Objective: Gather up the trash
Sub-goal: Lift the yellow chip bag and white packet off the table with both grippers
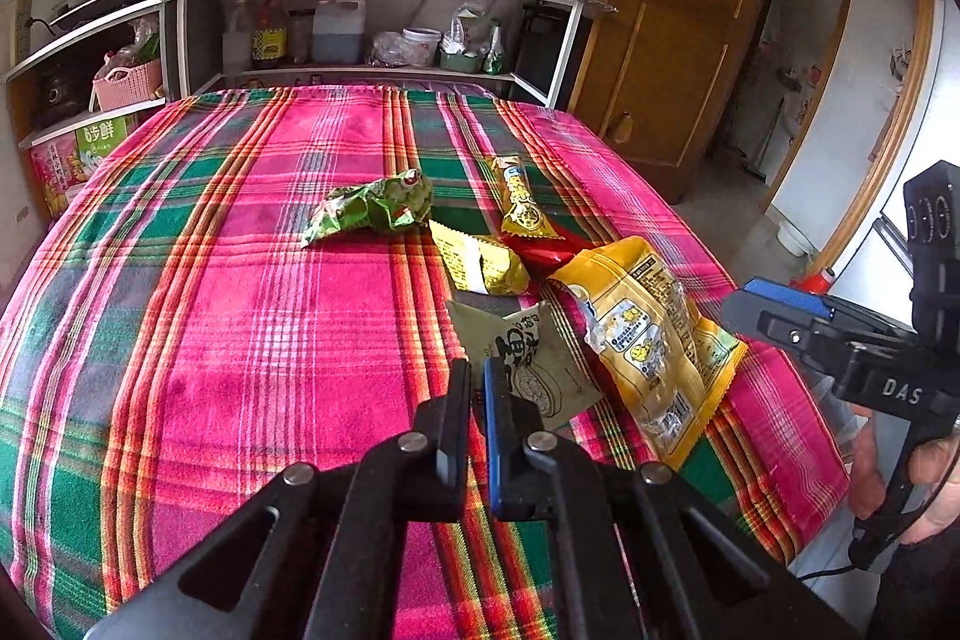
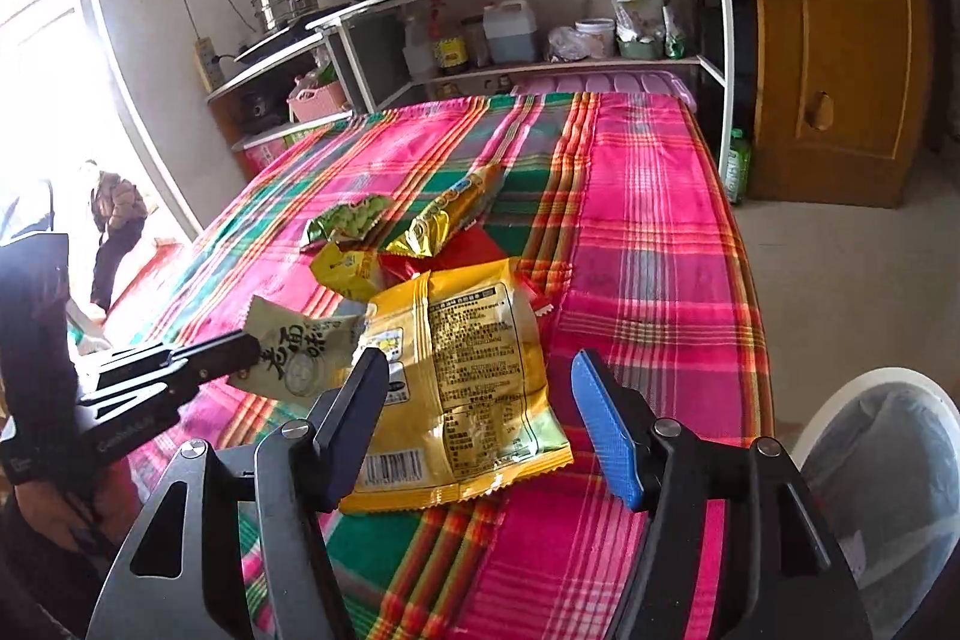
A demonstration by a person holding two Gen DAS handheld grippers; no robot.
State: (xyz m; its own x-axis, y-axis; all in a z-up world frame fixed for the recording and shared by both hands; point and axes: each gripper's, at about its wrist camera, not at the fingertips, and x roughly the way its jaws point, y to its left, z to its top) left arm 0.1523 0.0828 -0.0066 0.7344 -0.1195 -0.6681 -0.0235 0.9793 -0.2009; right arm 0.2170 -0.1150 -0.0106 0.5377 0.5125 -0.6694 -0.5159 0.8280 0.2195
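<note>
Pinching one corner of a pale olive wrapper (image 2: 300, 358), the left claw (image 1: 477, 382) has its jaws nearly together on the thin film, and the packet looks lifted clear of the plaid tabletop (image 1: 210, 310), though its far edge may touch the big yellow bag (image 2: 462, 370). Right claw (image 2: 480, 388) hangs wide open, black finger on one side of that yellow bag and blue finger on the other, not yet touching it. Rest of the trash sits further back in a loose heap: small yellow packet (image 1: 480, 262), red wrapper (image 1: 540, 250) partly buried, long yellow stick pack (image 1: 522, 202), crumpled green bag (image 1: 372, 208). White bin (image 2: 888, 490) with a liner stands off the tabletop's right edge, beside the right claw. My read for the step in hand: keep the corner pinch firm, raise the wrapper before swinging so it does not drag the yellow bag, and carry it across to the bin. Film is light and may flutter or slip. For the right claw, lower over the bag's middle and close on a raised fold, avoiding the cloth.
</note>
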